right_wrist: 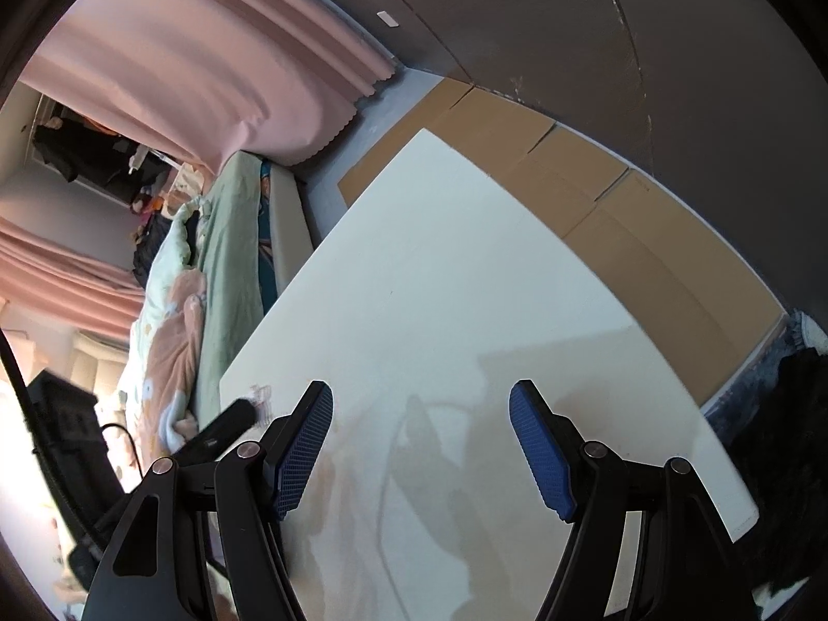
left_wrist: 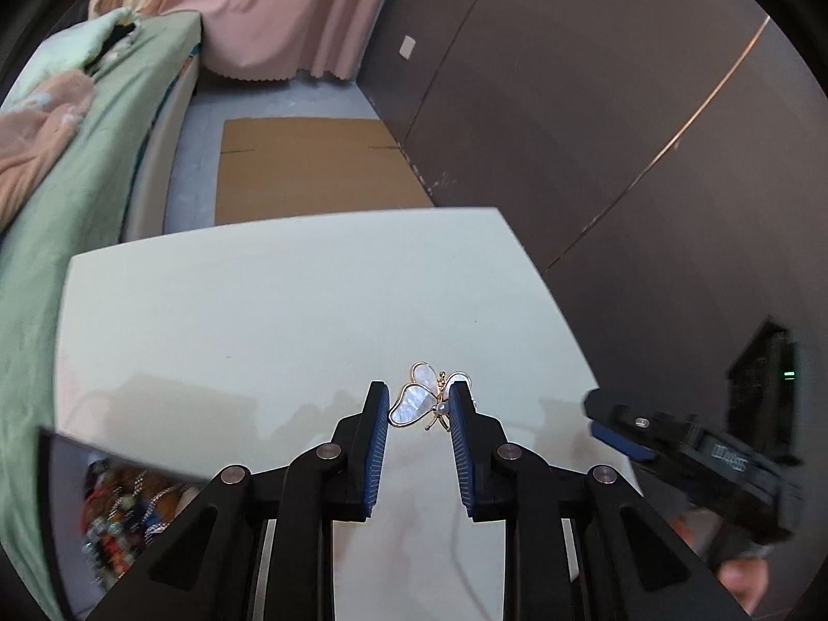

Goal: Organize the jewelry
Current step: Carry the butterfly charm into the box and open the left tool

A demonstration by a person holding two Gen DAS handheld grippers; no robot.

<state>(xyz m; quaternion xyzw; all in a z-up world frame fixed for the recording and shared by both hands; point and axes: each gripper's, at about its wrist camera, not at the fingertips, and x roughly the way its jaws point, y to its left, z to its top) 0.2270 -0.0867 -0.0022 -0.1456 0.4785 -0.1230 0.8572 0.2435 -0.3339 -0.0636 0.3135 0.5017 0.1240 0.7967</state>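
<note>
A butterfly brooch (left_wrist: 422, 401) with pearly white wings and a gold rim sits between the blue pads of my left gripper (left_wrist: 420, 403), which is shut on it and holds it above the white table (left_wrist: 290, 310). A dark open jewelry box (left_wrist: 111, 512) with several colourful bead pieces lies at the lower left of the left wrist view. My right gripper (right_wrist: 420, 403) is open and empty over the table (right_wrist: 466, 284). It also shows in the left wrist view (left_wrist: 688, 460) at the right. The left gripper shows blurred in the right wrist view (right_wrist: 222, 427).
A bed with a green and pink quilt (left_wrist: 67, 155) runs along the table's left side. Flat cardboard (left_wrist: 310, 165) lies on the floor beyond the table. A dark wall (left_wrist: 595, 103) stands to the right, pink curtains (left_wrist: 290, 5) at the back.
</note>
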